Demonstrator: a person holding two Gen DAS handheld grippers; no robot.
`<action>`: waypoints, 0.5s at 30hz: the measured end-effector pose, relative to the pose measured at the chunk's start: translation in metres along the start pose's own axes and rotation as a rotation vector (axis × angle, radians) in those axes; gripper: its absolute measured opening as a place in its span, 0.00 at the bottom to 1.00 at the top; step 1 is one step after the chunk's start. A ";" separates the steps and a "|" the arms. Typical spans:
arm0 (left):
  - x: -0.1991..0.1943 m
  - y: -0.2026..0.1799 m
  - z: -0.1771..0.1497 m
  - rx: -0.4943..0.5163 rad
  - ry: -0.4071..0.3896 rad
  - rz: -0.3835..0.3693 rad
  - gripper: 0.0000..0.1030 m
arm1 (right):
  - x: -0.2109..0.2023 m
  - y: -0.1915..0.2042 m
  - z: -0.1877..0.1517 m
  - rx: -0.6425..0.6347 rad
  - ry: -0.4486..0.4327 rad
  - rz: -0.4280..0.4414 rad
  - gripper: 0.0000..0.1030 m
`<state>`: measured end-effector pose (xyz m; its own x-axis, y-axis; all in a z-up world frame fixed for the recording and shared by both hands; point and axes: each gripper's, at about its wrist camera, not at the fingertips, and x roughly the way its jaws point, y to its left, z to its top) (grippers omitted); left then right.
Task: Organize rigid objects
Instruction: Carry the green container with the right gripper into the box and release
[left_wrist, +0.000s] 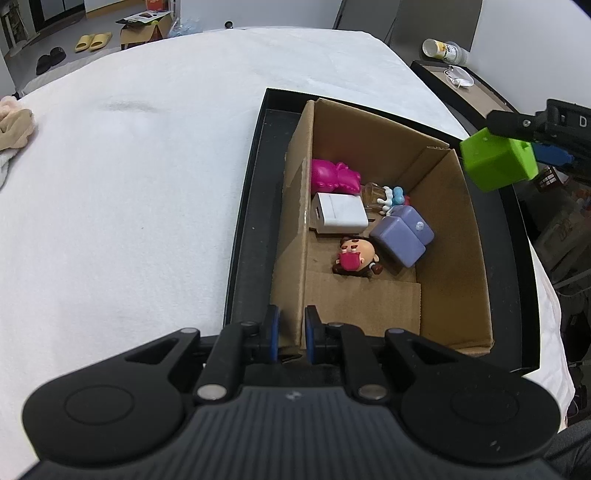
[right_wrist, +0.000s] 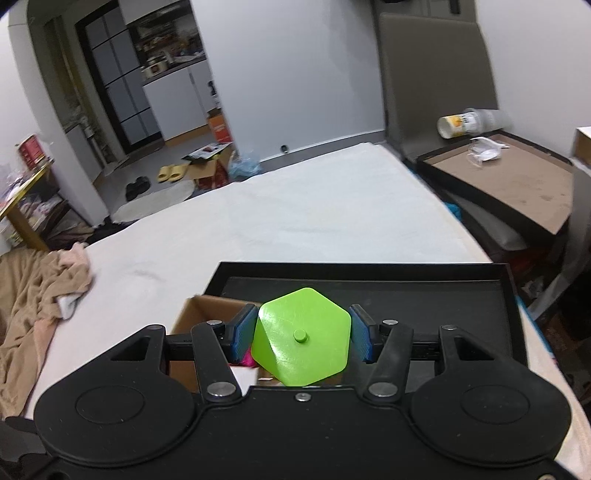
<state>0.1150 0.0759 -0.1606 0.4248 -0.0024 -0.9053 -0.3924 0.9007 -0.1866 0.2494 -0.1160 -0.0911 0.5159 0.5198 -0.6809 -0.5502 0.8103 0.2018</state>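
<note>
Two grippers: both working at cardboard box (left_wrist: 373, 236).
Right gripper (right_wrist: 302, 334): clamping green block (right_wrist: 301, 341), hovering above box.
Left gripper (left_wrist: 291, 326): fingers pinching box's near wall.

I'm seeing a lime-green block (right_wrist: 301, 341) — inside the brown cardboard box (left_wrist: 450, 236), a magenta toy (left_wrist: 332, 177) and a lavender block (left_wrist: 402, 232).

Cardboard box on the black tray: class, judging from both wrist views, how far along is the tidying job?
Done: the pink toy, white charger, purple block and doll figure already lie inside the cardboard box. In hand: the right gripper holds the green block above the black tray; the left gripper grips the box's near wall. Left: dropping the green block in.
</note>
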 end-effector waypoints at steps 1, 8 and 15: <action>0.000 0.000 0.000 0.001 0.000 0.001 0.13 | 0.001 0.003 -0.001 -0.003 0.004 0.010 0.51; 0.000 -0.001 0.000 0.008 0.001 0.005 0.13 | 0.010 0.024 -0.010 -0.014 0.049 0.068 0.51; 0.001 -0.002 0.000 0.018 0.008 -0.012 0.13 | 0.020 0.035 -0.017 0.002 0.083 0.102 0.51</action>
<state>0.1160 0.0736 -0.1612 0.4224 -0.0167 -0.9063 -0.3729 0.9081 -0.1905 0.2291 -0.0813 -0.1099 0.4014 0.5752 -0.7127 -0.5952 0.7553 0.2744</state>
